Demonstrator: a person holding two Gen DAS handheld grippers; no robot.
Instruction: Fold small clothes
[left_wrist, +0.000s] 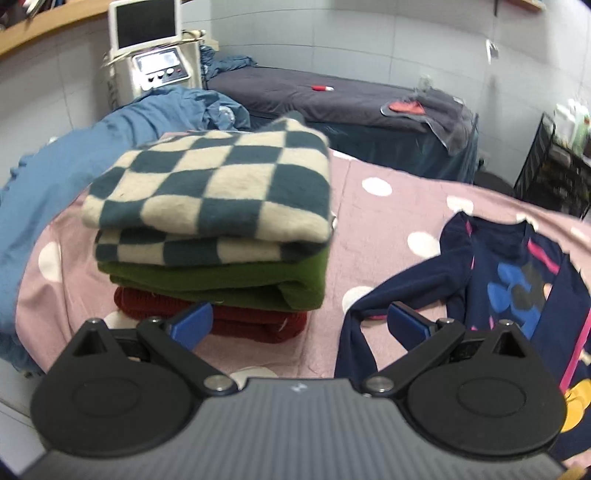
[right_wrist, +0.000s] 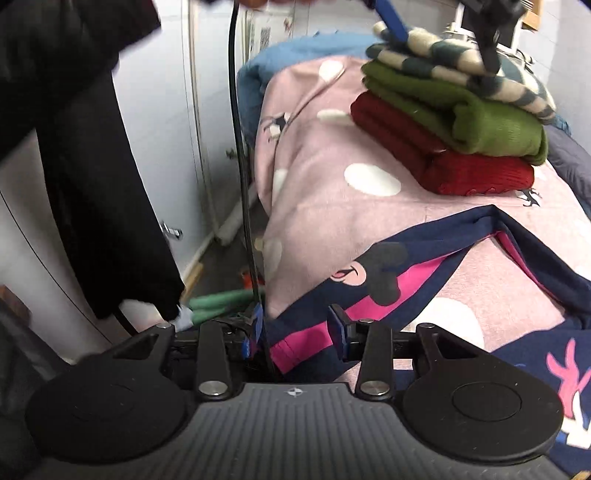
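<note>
Navy cartoon-print garment (right_wrist: 388, 266) lies unfolded on the pink polka-dot blanket (right_wrist: 325, 199), lower right of both views, beside the folded stack (left_wrist: 210, 236) (checkered over green over red). Judged step: starting the next fold; next move needs a grasp on the hem. Right gripper (right_wrist: 299, 328) pitched down, jaws apart around the pink-trimmed hem, not pinching; left gripper (left_wrist: 299, 321) open, empty, tilted down between stack and garment.

I can read no words, numbers or brand names anywhere (the machine's panel (left_wrist: 159, 62) is blurred, and my hand-held grippers' small emblems carry no letters I can make out).
</note>
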